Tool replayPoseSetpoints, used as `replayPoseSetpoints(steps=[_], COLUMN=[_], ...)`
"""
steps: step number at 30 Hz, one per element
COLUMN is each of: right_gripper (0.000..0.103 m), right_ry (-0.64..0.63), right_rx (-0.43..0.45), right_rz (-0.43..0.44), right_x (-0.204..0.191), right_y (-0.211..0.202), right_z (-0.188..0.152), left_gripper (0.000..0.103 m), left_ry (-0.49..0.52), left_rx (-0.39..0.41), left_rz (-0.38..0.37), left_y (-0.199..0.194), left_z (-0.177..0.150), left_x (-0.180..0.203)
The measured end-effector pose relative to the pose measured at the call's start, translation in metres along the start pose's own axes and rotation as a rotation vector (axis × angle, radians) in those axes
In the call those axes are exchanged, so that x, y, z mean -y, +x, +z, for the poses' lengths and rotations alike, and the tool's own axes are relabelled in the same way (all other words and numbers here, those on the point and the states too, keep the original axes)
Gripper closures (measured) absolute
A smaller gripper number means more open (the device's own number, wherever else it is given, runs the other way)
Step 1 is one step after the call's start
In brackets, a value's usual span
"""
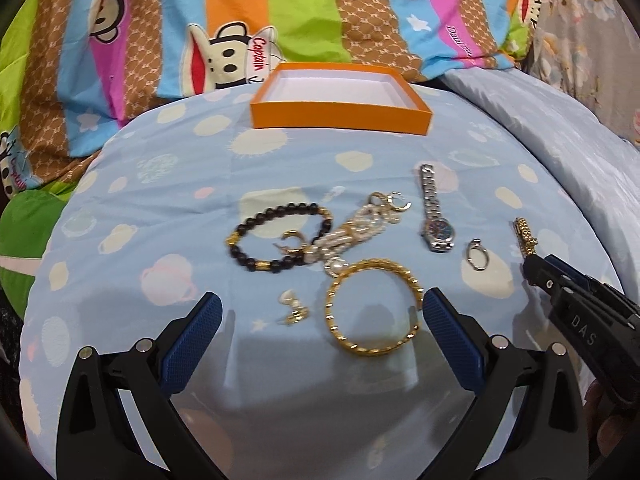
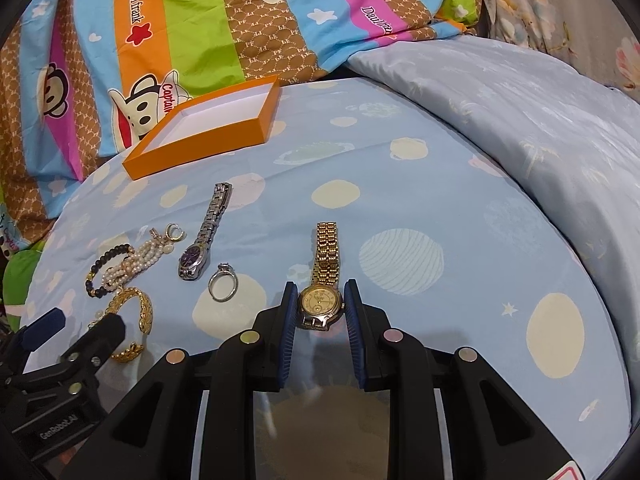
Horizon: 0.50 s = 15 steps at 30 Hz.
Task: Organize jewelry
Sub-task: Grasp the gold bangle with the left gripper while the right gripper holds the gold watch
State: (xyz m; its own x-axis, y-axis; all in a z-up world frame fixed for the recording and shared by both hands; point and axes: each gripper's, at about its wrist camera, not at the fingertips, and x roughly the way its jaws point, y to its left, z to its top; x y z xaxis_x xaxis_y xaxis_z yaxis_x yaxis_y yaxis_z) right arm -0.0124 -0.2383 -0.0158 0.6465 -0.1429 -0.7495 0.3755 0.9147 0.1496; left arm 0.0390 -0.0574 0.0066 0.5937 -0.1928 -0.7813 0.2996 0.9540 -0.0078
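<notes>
My right gripper is shut on the face of a gold watch that lies on the blue bedsheet, its strap stretching away from me. In the left wrist view, only the strap end of the gold watch shows past the right gripper. My left gripper stands open, low over a gold bangle and small earrings. Beyond lie a black bead bracelet, a pearl bracelet, a silver watch and a silver ring. An empty orange box sits at the back.
A striped cartoon-monkey blanket is bunched behind the box. A pale blue quilt is heaped at the right. The sheet curves down at the front and sides.
</notes>
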Motion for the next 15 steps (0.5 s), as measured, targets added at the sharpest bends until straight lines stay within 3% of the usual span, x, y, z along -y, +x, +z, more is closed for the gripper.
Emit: replayPoseSetpoints(steps=[8, 13, 15], right_gripper=[0.08, 0.08, 0.08], right_ry=[0.0, -0.002, -0.007], right_rx=[-0.002, -0.003, -0.003], right_rz=[0.007, 0.009, 0.009], right_x=[0.002, 0.002, 0.001], right_y=[0.001, 0.002, 0.002], right_z=[-0.001, -0.001, -0.001], left_gripper=[0.006, 0.018, 0.028], left_ry=[0.001, -0.006, 0.003], left_rx=[-0.058, -0.048, -0.037], left_rz=[-0.02, -0.017, -0.02], left_y=[0.021, 0.021, 0.02], left_z=[0.002, 0.001, 0.0], left_x=[0.013, 0.012, 0.013])
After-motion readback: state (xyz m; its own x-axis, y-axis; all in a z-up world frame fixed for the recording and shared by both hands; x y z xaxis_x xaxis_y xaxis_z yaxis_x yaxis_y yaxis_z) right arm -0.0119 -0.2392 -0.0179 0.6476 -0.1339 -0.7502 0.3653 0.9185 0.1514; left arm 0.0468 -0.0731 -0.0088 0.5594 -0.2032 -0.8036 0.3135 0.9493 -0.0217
